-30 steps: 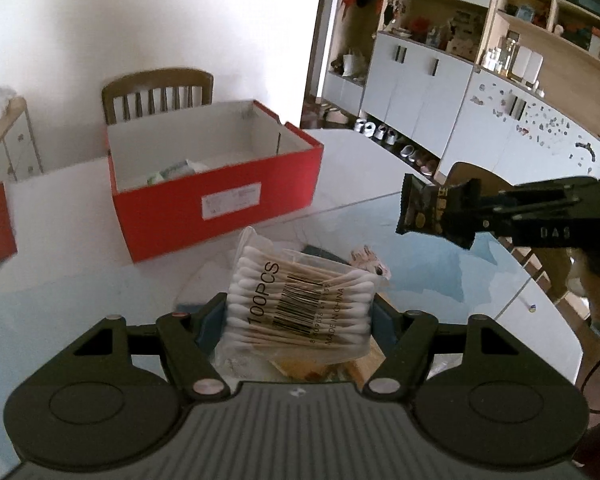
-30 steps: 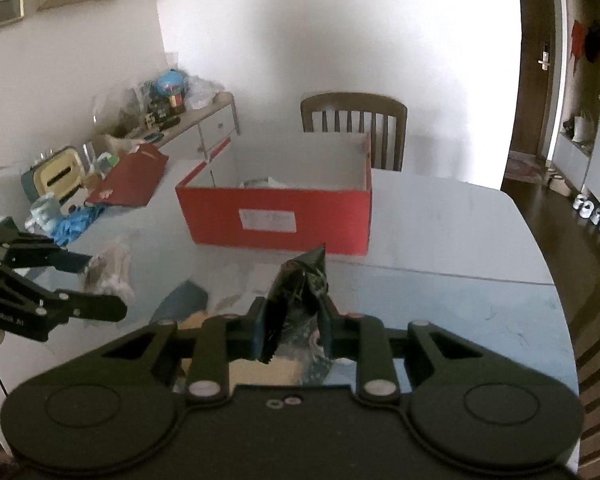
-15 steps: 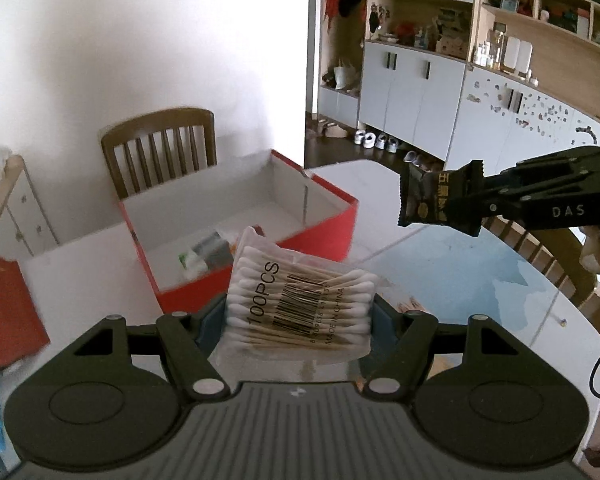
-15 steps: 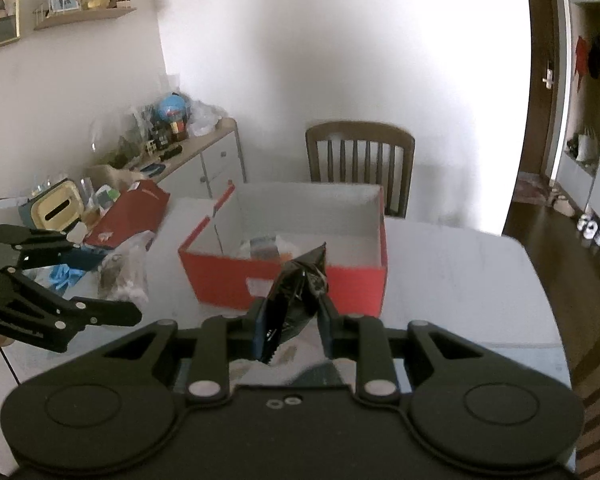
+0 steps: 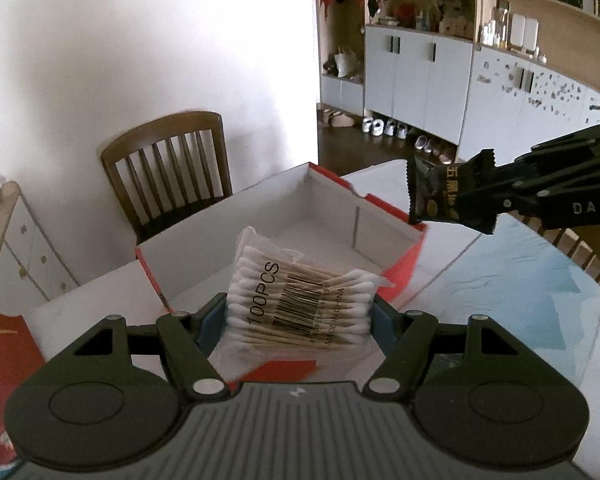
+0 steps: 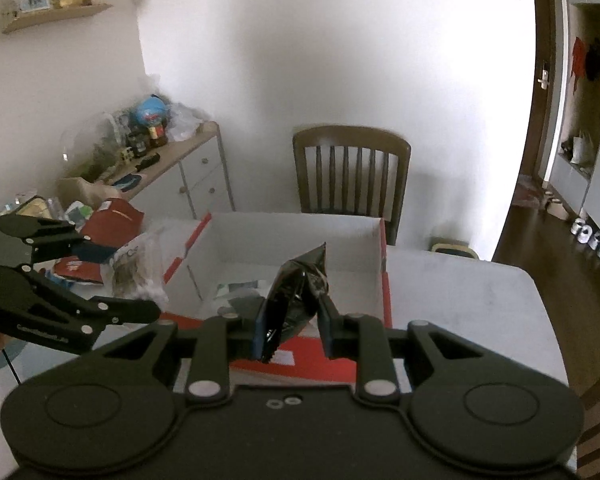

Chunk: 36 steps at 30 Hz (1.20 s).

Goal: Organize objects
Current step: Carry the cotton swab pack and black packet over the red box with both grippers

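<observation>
Mid-task: left hand-held gripper (image 5: pixel 298 320) pinching cotton swab pack (image 5: pixel 300 304); right hand-held gripper (image 6: pixel 294 330) clamping black snack packet (image 6: pixel 296 292); both above red box (image 6: pixel 384 280), unreleased.

- The left gripper (image 5: pixel 298 320) held a cotton swab pack (image 5: pixel 300 304) over the red box (image 5: pixel 400 268).
- The right gripper (image 5: pixel 500 196) held a black snack packet (image 5: pixel 436 196) above the box's right corner.

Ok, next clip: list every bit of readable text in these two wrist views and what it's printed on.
"100PCS": on the cotton swab pack held in the left gripper.
"MADE IN CHINA": same pack, beside the barcode; the barcode digits are too small to read.
"DAS": on the right gripper, seen from the left wrist.
Gold characters on the black snack packet: too blurred to read.
White lettering on the left gripper, seen from the right wrist: unreadable.
</observation>
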{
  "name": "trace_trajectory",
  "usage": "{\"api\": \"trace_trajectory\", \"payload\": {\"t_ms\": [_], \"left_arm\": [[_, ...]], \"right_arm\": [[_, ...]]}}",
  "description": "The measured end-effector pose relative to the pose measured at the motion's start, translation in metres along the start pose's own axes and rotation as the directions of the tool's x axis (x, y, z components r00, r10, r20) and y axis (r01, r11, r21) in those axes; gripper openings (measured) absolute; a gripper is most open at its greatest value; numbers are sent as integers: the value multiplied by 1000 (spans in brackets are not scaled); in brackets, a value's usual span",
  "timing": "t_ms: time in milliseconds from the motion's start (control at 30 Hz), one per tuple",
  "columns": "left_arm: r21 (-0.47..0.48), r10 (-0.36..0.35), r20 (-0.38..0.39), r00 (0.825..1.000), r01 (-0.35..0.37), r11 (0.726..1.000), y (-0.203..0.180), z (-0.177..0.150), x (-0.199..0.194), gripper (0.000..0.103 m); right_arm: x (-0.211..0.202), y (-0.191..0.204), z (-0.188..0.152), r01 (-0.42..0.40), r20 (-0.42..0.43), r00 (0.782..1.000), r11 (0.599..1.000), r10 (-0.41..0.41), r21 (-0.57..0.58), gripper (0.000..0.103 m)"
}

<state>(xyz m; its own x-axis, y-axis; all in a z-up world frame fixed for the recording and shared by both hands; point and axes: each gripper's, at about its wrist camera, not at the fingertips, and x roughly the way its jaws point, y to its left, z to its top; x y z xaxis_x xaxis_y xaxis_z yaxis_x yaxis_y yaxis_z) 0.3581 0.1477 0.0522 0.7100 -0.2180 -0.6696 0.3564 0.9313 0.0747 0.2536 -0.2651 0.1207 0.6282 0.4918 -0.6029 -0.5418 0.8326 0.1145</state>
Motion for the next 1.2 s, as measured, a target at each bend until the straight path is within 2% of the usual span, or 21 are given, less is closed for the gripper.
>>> {"api": "trace_trajectory", "payload": {"t_ms": [333,600,833,933,1067,1200], "left_arm": [[-2,23,-48,999,-23,1000,29,29,71,72],[-13,65,-112,992,-67,998,44,37,125,72],[-30,78,-183,980,-85,996,53,35,163,72],[-80,75,-218,973,-94,992,62,35,176,72],[-144,59,-270,961,-101,984,73,34,191,72],[-151,54,-322,945,-108,983,75,33,204,72]], "right_arm": [[58,-8,3,82,-69,994,997,-81,15,25],[101,-12,-5,112,-150,983,993,-104,43,25],[132,-12,-8,131,-225,967,990,-117,46,25],[143,-12,-7,135,-255,960,990,-119,47,25],[154,-10,-7,141,-292,949,989,-119,55,25],[161,-10,-11,141,-323,939,989,-119,44,26]]}}
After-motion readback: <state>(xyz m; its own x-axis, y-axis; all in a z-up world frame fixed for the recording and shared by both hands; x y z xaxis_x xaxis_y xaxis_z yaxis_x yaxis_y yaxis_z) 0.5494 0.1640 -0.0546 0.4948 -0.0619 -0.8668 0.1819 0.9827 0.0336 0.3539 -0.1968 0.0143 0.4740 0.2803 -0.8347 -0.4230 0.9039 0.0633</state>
